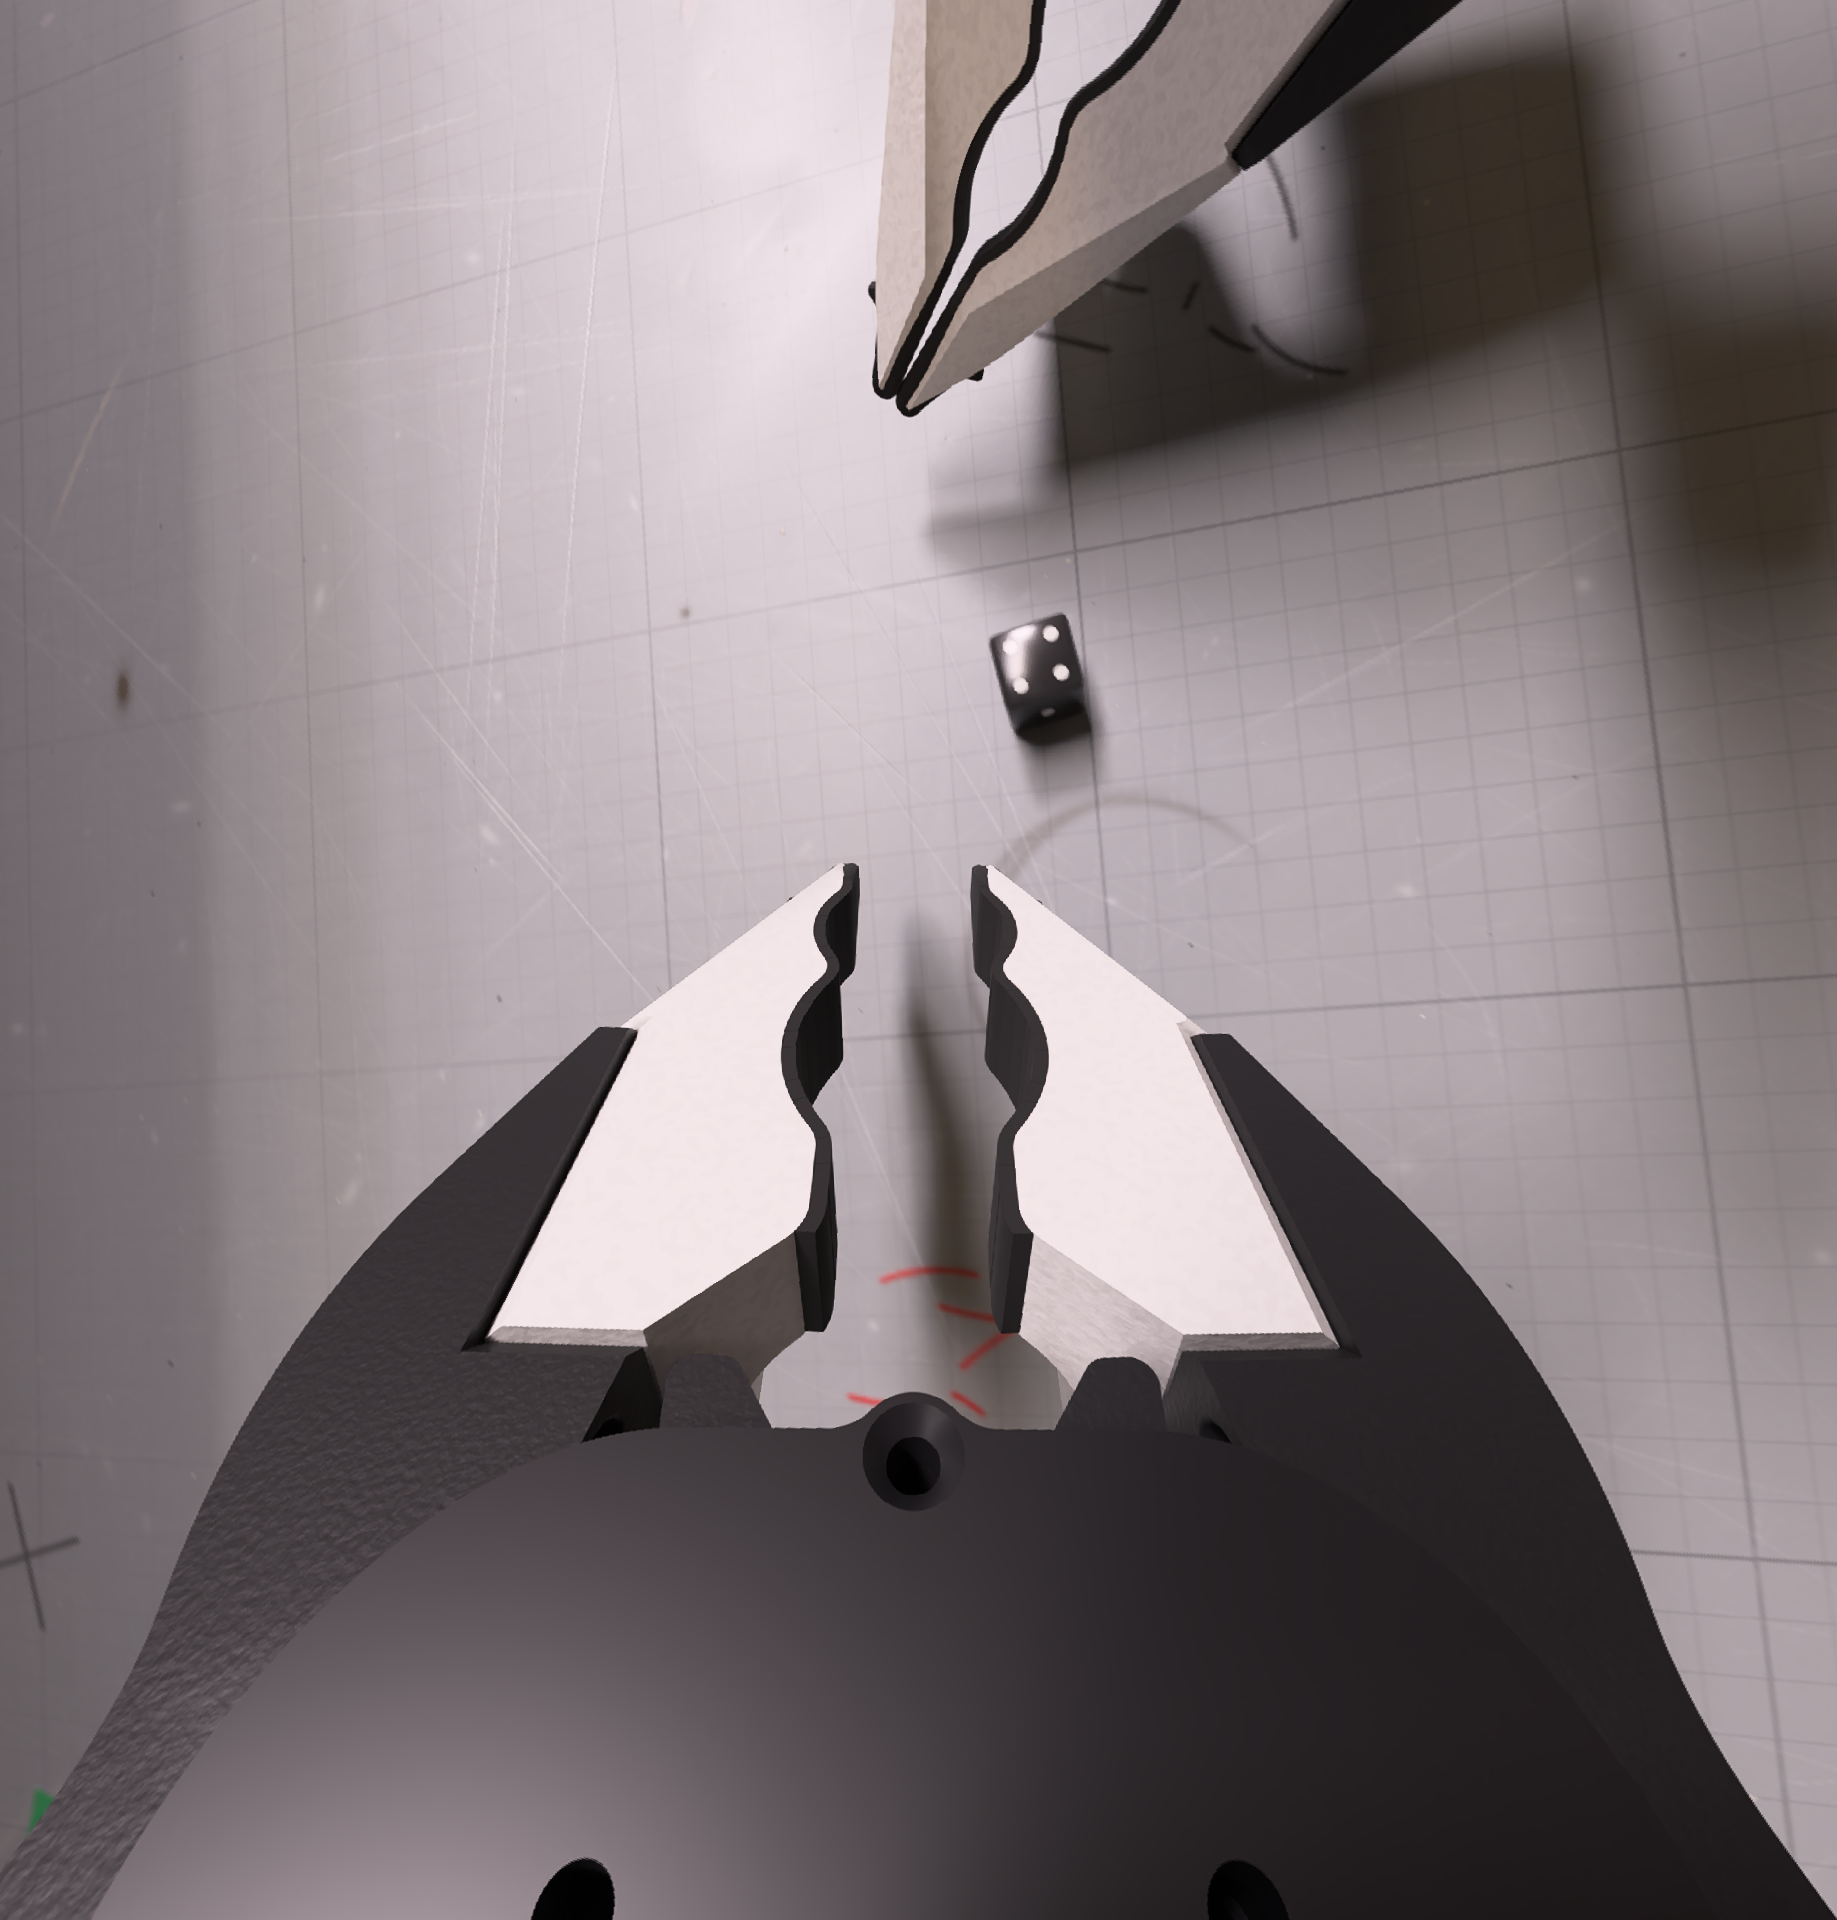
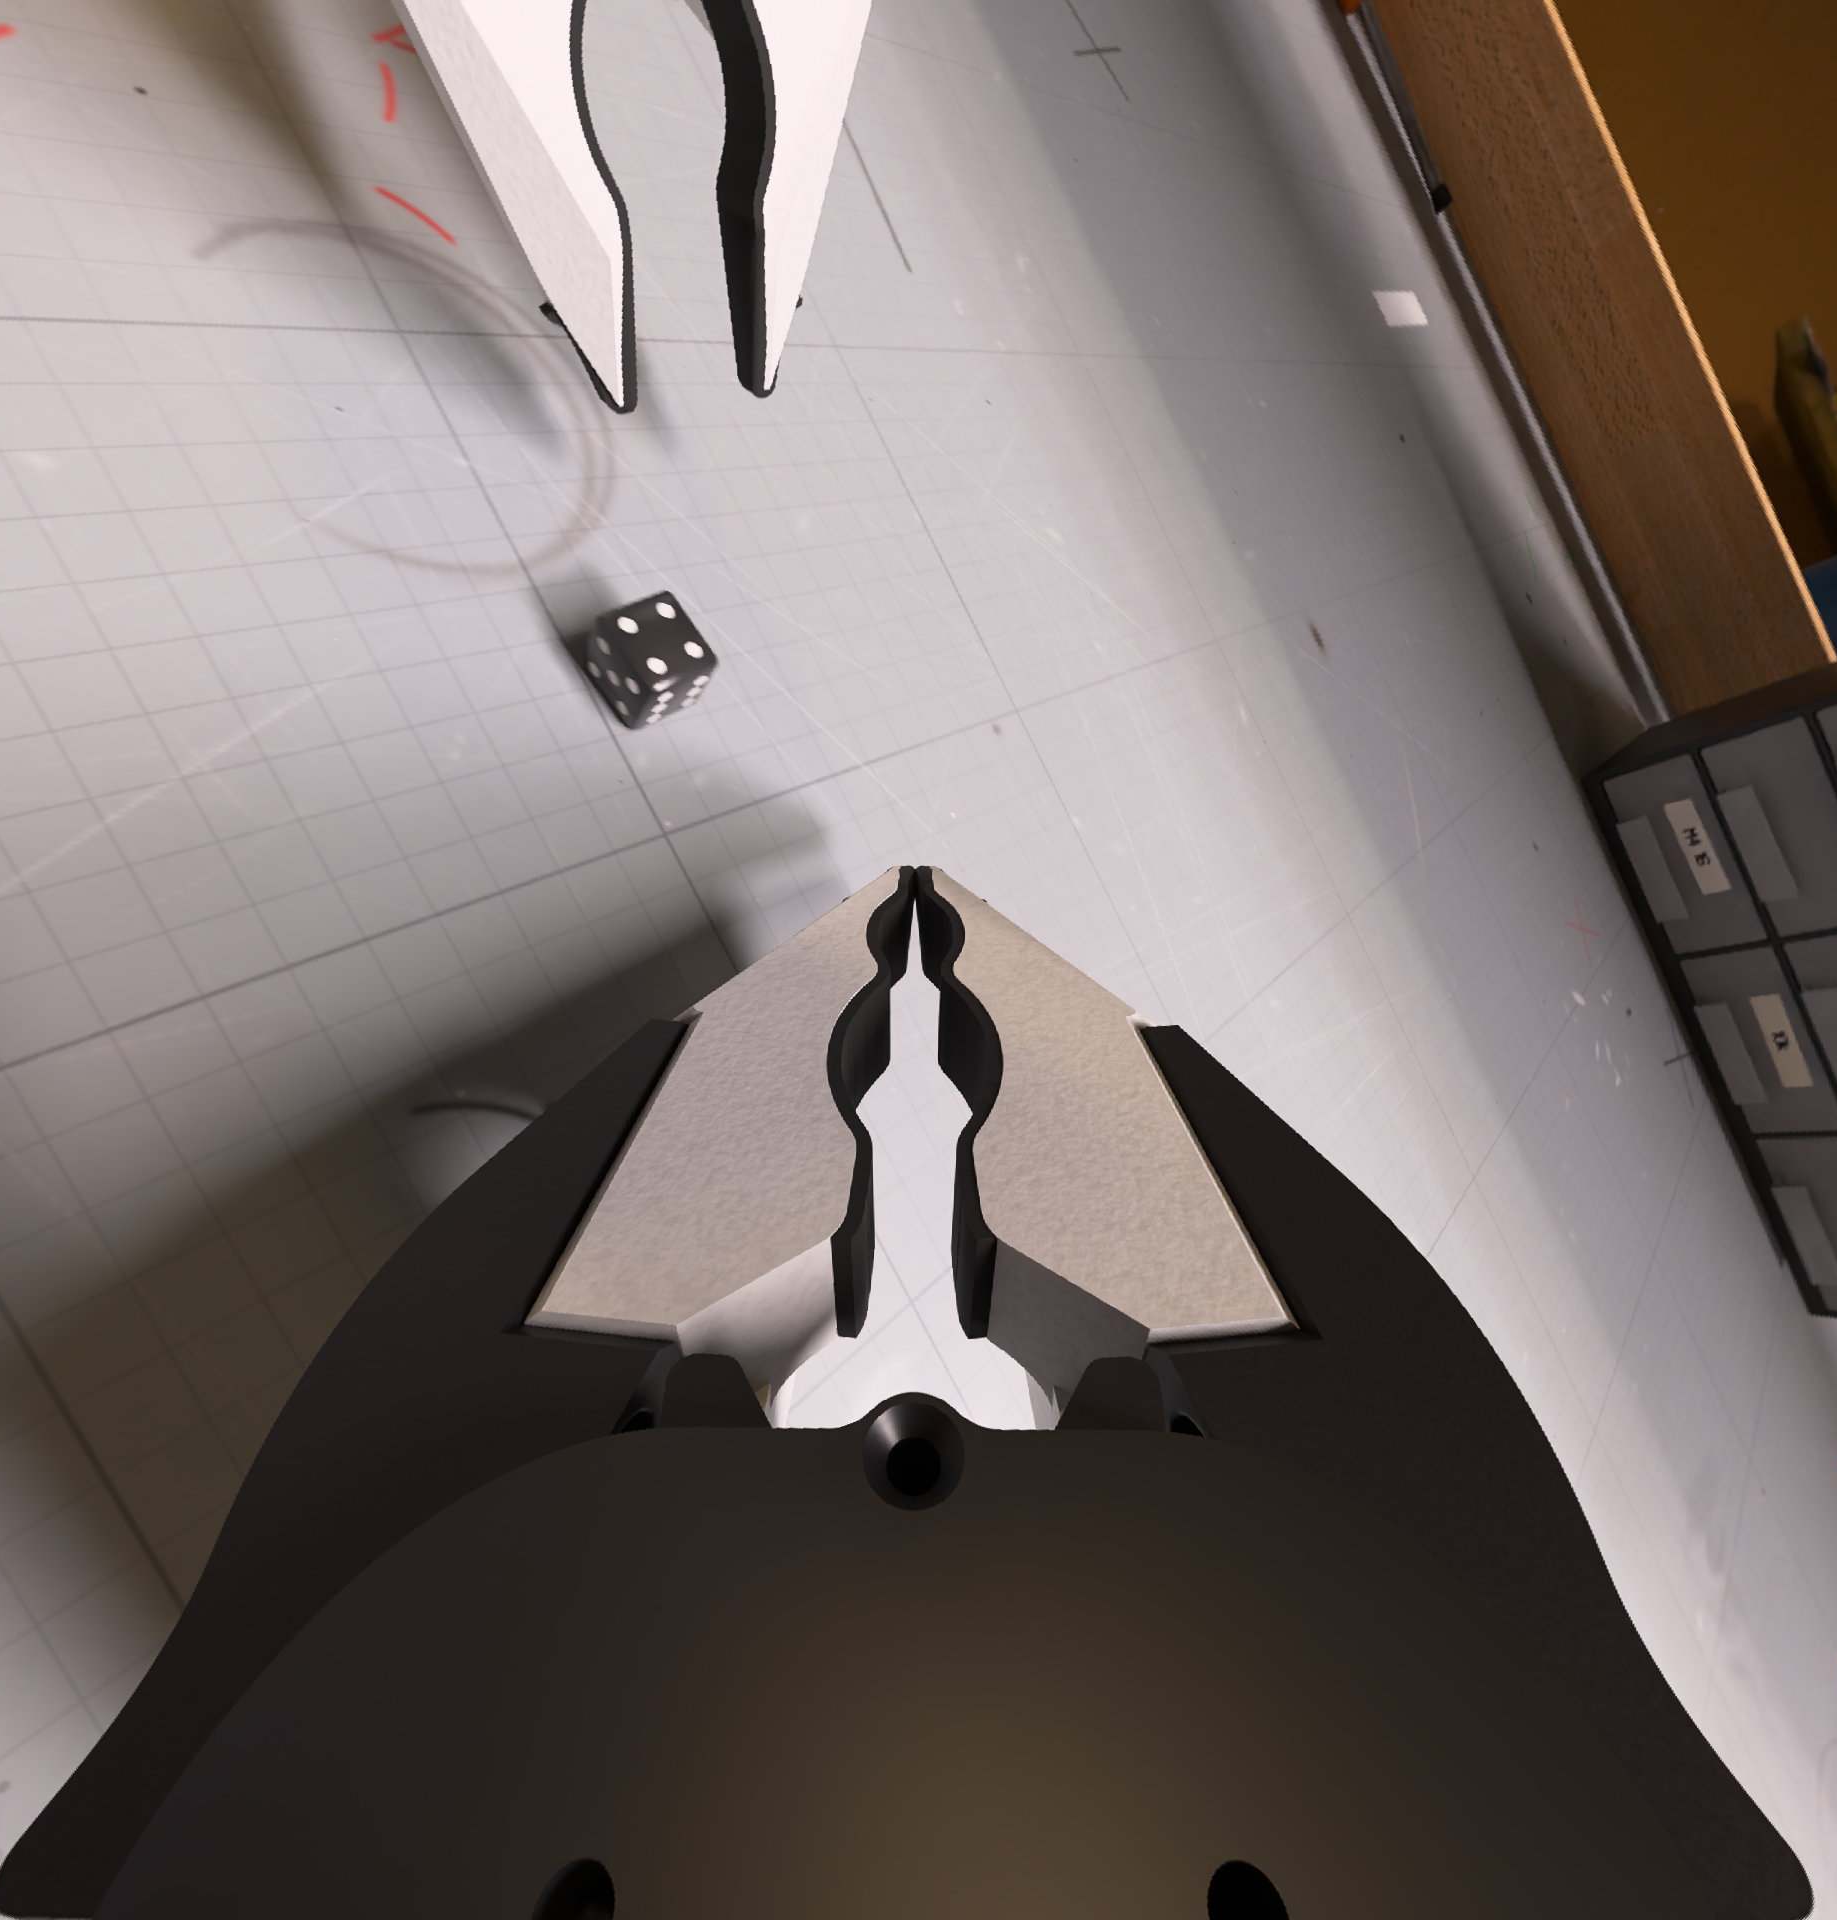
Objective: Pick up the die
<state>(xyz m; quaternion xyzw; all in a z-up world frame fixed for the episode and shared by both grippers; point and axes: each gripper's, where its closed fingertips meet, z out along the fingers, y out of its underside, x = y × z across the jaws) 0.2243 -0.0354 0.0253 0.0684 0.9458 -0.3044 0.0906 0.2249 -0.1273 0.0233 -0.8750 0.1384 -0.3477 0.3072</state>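
Observation:
A small black die [image 1: 1040, 677] with white pips lies on the grey gridded mat, ahead and slightly right of my left gripper [image 1: 914, 883], which is open with a narrow gap and empty. In the right wrist view the die [image 2: 649, 658] lies ahead and to the left of my right gripper [image 2: 915, 873], which is shut and empty. The right gripper [image 1: 901, 393] shows at the top of the left wrist view, beyond the die. The left gripper [image 2: 685, 390] shows at the top of the right wrist view, beyond the die. The die sits between the two grippers, touching neither.
The grey cutting mat [image 1: 374, 623] has scratches, pencil arcs and red marks [image 1: 935, 1309]. A wooden edge [image 2: 1579, 343] borders the mat at the right. A dark drawer organiser [image 2: 1766, 987] with labelled compartments stands at the right side.

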